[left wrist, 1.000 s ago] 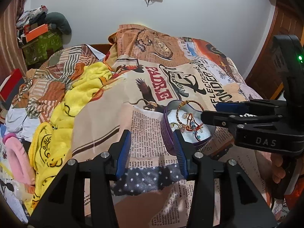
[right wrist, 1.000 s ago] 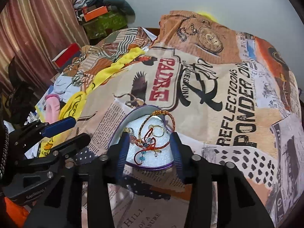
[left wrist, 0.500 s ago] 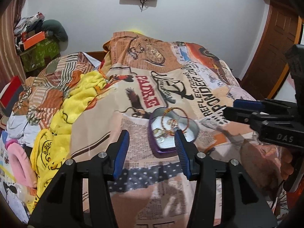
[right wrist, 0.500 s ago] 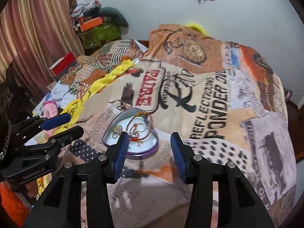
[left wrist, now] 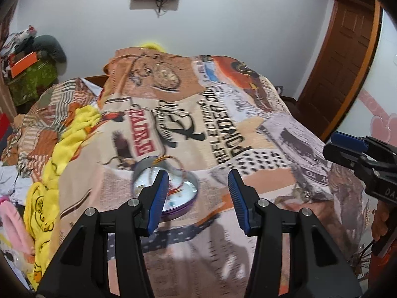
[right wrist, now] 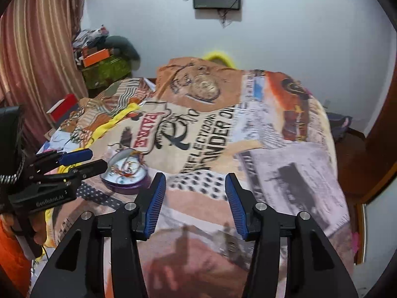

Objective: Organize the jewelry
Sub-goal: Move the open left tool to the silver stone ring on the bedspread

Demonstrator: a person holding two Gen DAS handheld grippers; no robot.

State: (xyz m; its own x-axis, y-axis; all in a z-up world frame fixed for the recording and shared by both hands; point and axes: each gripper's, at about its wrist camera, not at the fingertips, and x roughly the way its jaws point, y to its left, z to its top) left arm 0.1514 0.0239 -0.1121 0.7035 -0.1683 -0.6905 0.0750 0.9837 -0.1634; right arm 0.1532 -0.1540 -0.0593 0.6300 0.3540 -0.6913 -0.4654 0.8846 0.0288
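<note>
purple-rimmed tin (left wrist: 182,200) of bangles lies ahead-left of both my grippers; left gripper (left wrist: 196,191) is nearer, right gripper (right wrist: 194,195) farther; both half open, empty, right just widening.

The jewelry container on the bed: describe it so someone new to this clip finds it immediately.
Start at the bed's printed newspaper-style blanket and find the red block lettering on it. Just below that sits a shallow purple-walled tin with a pale lining, holding tangled bangles and beaded jewelry. It is the only rigid, shiny thing on the blanket; everything beside it is soft fabric.
</note>
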